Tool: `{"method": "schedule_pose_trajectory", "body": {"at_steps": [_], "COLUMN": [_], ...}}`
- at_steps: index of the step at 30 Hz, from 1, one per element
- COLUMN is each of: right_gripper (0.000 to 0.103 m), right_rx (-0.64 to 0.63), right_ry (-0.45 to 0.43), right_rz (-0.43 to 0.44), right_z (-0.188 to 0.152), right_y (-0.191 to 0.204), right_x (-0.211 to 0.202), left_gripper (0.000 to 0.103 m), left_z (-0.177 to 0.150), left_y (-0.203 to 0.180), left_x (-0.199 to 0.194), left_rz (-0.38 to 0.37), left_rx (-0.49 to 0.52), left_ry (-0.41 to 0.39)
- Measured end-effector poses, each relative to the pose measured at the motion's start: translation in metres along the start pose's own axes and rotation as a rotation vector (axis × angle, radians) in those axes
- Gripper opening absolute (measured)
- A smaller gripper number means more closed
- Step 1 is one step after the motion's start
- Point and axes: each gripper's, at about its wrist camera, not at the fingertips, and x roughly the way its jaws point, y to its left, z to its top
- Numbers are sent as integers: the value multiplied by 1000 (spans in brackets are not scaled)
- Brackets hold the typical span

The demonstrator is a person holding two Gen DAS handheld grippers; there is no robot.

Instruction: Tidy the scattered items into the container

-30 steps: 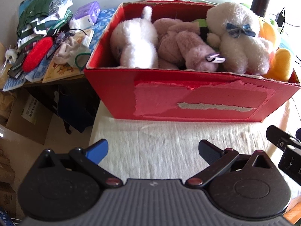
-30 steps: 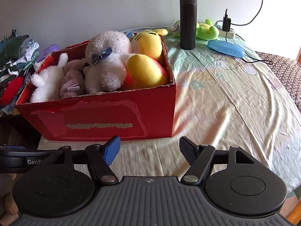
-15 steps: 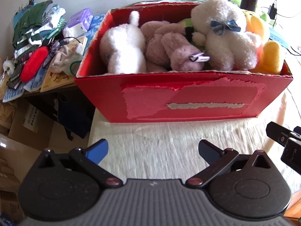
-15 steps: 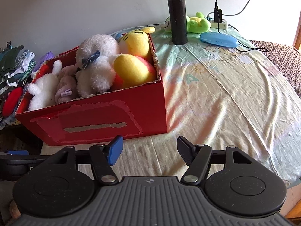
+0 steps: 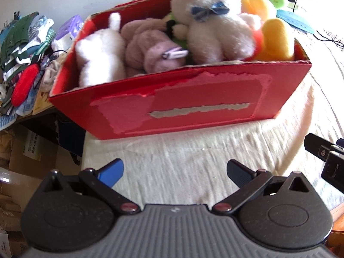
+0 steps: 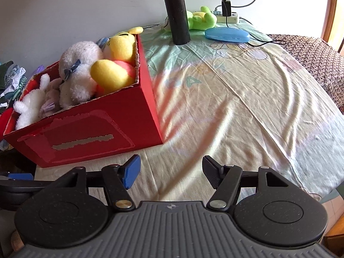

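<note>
Red box full, both claws empty

No writing legible. Left gripper [image 5: 174, 173] apart; red box [image 5: 193, 99] of plush toys [image 5: 212, 32] now tilts, nearer left; right gripper [image 6: 171, 173] apart over the sheet [image 6: 247, 107], flask [image 6: 177, 14] far.

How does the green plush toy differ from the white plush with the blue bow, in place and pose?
The white plush with the blue bow sits inside the red cardboard box, packed against other toys; the green plush toy lies out on the bedsheet, behind the black flask. The white one rises above the box rim; the green one lies low and flat. Both are soft toys, and neither is held by a gripper.
</note>
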Motion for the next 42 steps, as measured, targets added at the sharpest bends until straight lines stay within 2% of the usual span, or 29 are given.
{"method": "schedule_pose_trajectory", "body": {"at_steps": [10, 20, 29, 34, 42], "right_gripper": [67, 67, 70, 72, 75], "right_rx": [-56, -54, -39, -25, -55], "right_ry": [-31, -37, -68, -96, -149], "right_rz": [8, -11, 3, 25, 1], "right_z": [10, 24, 42, 59, 72], "right_y": [-17, -53, -71, -61, -24], "right_x": [1, 5, 2, -2, -15], "left_gripper": [102, 102, 102, 102, 102], "left_z": [3, 12, 34, 51, 64], "left_y": [-24, -50, -67, -53, -24], "left_x": [-1, -11, -26, -36, -37], "left_rz": [24, 44, 48, 75, 39], "left_rx": [-29, -102, -122, -145, -147], "left_ry": [0, -22, -64, -89, -90]}}
